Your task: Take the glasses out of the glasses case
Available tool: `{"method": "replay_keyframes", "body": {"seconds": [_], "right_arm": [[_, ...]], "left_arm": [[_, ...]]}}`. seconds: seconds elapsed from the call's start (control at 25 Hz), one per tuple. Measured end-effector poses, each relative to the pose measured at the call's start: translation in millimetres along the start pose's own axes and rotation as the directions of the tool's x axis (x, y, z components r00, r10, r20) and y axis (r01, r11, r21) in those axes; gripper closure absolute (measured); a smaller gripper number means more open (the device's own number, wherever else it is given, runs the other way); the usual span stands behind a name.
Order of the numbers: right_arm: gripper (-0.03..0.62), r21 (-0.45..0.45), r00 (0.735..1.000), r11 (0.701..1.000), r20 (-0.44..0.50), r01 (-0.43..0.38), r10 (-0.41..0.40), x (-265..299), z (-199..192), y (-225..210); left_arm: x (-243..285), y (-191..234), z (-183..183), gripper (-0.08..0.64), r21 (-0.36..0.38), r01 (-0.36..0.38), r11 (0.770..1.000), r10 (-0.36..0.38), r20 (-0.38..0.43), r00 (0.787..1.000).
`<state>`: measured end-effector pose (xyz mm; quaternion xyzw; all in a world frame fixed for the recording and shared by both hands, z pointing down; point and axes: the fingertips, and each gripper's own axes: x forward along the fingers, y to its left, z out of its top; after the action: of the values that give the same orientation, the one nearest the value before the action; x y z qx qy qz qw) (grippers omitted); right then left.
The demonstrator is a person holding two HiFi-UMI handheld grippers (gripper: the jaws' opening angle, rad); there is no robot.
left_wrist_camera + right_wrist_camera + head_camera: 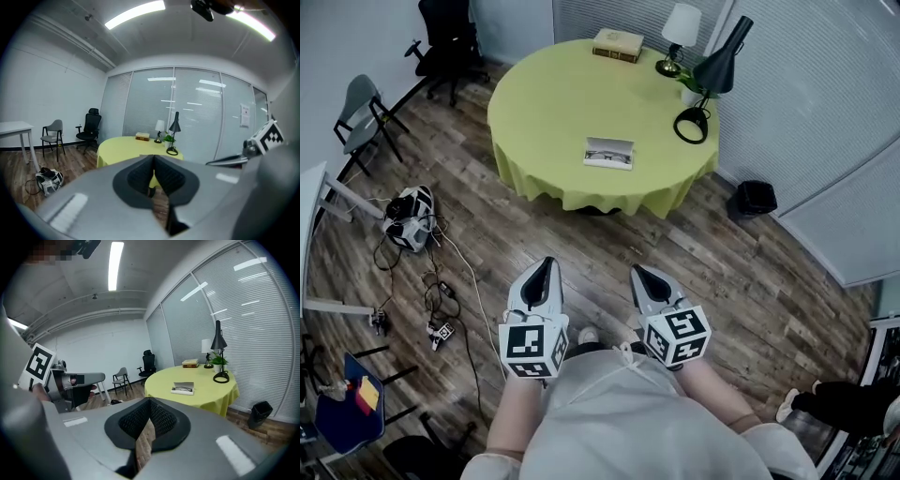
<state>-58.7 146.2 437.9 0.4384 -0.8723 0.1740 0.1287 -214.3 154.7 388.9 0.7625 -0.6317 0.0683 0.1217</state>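
**Q:** Grippers, head view?
**A:** Left gripper (545, 265) and right gripper (639, 274) are empty, well apart from the open glasses case (609, 145) on the table (544, 103).
**Q:** Gripper views?
**A:** Left: jaws pressed together. Right: likewise.
**Q:** Risk?
**A:** The glasses (183, 389) may snag and drag an unbraced case.

Your left tool (546, 267) and right tool (640, 276) held side by side low before your body, tips pointing forward, jaws of both pressed together.
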Motion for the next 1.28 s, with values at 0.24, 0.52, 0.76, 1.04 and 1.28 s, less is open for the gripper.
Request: {"method": "replay_keyframes", "body": {"seconds": [0.24, 0.52, 0.76, 1.04, 1.28], "right_arm": [[0.592, 0.014, 0.999, 0.999, -0.026, 0.034, -0.033, 38, 6, -8], [0.592, 0.012, 0.999, 1.000, -0.032, 0.027, -0.026, 91, 23, -38], [0.592, 0.008, 0.999, 1.000, -0.030, -0.013, 0.013, 143, 57, -83], [0.592, -0.001, 0.998, 0.999, -0.034, -0.055, 0.054, 204, 103, -163], [0.592, 0.010, 0.996, 0.997, -0.050, -0.075, 0.075, 252, 125, -230]], "left_arm": [[31, 25, -3, 0.554, 0.015, 0.035, 0.999, -0.034, -0.022, 0.999], [91, 33, -2, 0.554, 0.030, 0.063, 0.998, -0.061, -0.067, 0.996], [162, 34, 15, 0.554, 0.043, 0.058, 0.997, -0.053, -0.096, 0.994], [270, 27, 29, 0.554, 0.034, 0.052, 0.998, -0.047, -0.144, 0.988], [349, 22, 37, 0.554, 0.024, 0.022, 0.999, -0.017, -0.170, 0.985]]}}
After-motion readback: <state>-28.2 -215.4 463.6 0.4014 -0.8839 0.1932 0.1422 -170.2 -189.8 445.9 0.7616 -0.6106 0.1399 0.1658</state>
